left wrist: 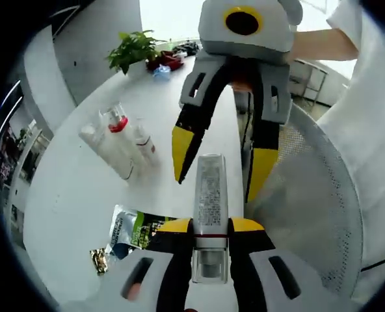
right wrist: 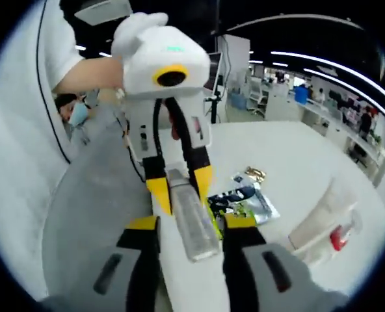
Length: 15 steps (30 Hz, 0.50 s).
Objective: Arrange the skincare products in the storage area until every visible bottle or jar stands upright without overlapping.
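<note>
Most of the task remains: on the white table (left wrist: 82,195), several bottles (left wrist: 118,146) lie flat beside the sachets (left wrist: 131,231), none upright. Above the table's edge, the left gripper (left wrist: 210,227) is closed on one end of a tube (left wrist: 210,195); the right gripper (right wrist: 191,224) stands around its other end, nearly closed.

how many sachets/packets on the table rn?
2 clear: a green-black sachet beside a silver sachet, near the tube both grippers hold. A gold wrapper lies next to them; more may be hidden.
</note>
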{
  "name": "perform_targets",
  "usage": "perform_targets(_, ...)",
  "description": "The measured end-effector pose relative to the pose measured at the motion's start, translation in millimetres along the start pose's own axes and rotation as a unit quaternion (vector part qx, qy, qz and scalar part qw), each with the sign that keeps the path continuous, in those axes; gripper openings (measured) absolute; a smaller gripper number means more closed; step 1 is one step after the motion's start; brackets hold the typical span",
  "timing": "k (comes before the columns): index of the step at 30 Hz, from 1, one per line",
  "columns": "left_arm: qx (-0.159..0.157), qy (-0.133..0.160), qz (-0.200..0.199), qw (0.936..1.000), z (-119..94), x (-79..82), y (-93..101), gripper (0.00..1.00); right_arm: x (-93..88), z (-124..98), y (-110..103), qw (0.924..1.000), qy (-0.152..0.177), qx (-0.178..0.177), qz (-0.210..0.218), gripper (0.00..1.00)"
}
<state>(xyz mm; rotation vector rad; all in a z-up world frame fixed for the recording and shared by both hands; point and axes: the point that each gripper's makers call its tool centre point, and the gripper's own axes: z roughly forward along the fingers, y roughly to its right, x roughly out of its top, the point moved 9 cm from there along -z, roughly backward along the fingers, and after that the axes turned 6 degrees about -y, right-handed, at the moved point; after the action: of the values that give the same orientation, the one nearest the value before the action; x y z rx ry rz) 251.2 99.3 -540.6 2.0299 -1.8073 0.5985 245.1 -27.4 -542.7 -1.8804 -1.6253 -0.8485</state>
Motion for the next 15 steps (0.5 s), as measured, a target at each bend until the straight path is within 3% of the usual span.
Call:
perform_targets(3, -0.010, -0.004, 0.011, 0.9999, -1, 4.6, 4.9, 0.17, -0.3, 2, -1, 0.9998, -0.017, 0.009, -0.010, 0.24)
perform_targets(9, -0.026, 0.012, 0.009, 0.9995, -4, 10.1, 10.6, 0.17, -9.4, 5, -9, 0.9987, -0.042, 0.016, -0.021, 0.22)
perform_targets(15, -0.051, 0.015, 0.024, 0.9983, -7, 10.7, 16.7, 0.17, -13.4, 2, -19, 0.9995, -0.016, 0.025, -0.015, 0.19)
